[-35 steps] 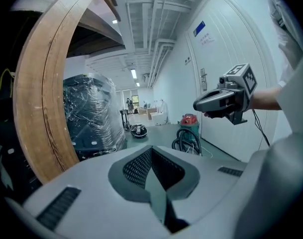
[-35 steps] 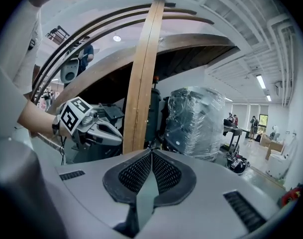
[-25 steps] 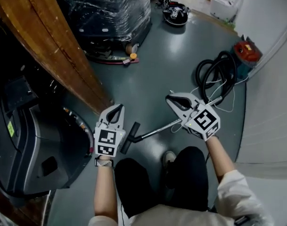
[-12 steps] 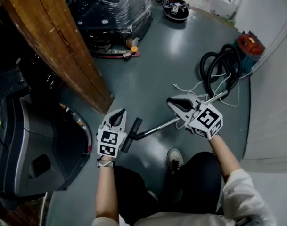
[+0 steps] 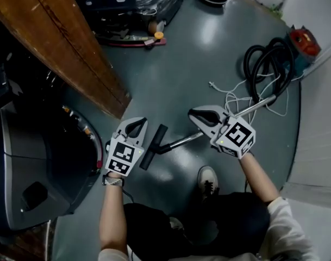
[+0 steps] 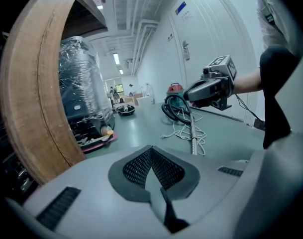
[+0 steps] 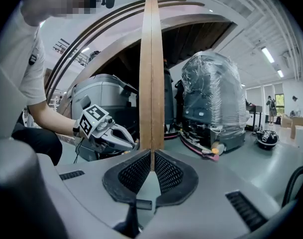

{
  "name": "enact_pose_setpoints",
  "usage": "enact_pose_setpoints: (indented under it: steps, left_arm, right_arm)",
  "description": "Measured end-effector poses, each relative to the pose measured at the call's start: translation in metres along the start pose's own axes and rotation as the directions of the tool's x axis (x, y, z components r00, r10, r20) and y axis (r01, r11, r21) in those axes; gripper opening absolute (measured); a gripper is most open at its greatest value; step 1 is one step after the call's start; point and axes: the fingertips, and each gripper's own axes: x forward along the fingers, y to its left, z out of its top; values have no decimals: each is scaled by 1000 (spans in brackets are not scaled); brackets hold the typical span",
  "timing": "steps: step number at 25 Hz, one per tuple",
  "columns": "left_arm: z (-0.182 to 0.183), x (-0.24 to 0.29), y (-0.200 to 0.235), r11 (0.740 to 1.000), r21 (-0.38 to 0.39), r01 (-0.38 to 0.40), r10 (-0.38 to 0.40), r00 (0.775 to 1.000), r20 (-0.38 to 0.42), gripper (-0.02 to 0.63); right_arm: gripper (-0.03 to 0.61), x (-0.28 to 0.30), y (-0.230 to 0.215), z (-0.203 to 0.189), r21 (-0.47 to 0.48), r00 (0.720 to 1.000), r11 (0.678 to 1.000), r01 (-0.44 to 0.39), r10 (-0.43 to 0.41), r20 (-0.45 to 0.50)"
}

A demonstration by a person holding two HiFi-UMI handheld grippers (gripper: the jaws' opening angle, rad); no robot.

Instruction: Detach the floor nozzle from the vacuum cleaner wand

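Observation:
The black floor nozzle [image 5: 154,146] lies on the grey floor, joined to the silver wand [image 5: 226,119], which runs up and right towards the black hose [image 5: 267,58]. My left gripper [image 5: 138,121] hangs just left of the nozzle, shut and empty. Above the wand's near stretch is my right gripper [image 5: 192,113], also shut with nothing in it. In the left gripper view the right gripper [image 6: 209,88] shows over the wand [image 6: 192,134]. The right gripper view shows the left gripper [image 7: 105,129] beside a wooden beam [image 7: 151,73]. Neither gripper touches the vacuum parts.
A red vacuum cleaner body [image 5: 305,40] stands at the far right with a white cord [image 5: 234,97] loose on the floor. A slanted wooden beam [image 5: 56,42] and a dark machine [image 5: 29,151] are at the left. A wrapped pallet [image 5: 127,4] stands behind. My shoe [image 5: 207,179] is near the wand.
Both grippers have sunk towards the floor and now sit nearer the nozzle and wand. Their jaws stayed shut. The nozzle and wand have not moved on the floor.

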Motion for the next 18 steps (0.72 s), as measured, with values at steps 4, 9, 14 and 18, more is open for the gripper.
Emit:
enact_pose_setpoints:
  steps: [4, 9, 14, 18]
  left_arm:
    - [-11, 12, -2, 998, -67, 15, -14, 1000, 18, 0]
    - [-69, 25, -26, 995, -53, 83, -90, 988, -126, 0]
    - [-104, 28, -30, 994, -46, 96, -104, 972, -213, 0]
    - [-130, 35, -36, 996, -32, 79, -85, 962, -260, 0]
  right_arm:
    - [31, 20, 7, -20, -6, 999, 999, -47, 47, -15]
    - [32, 36, 10, -48, -30, 995, 995, -97, 97, -21]
    - [32, 41, 24, -93, -10, 983, 984, -178, 177, -36]
    - [34, 47, 24, -132, 9, 973, 979, -206, 205, -103]
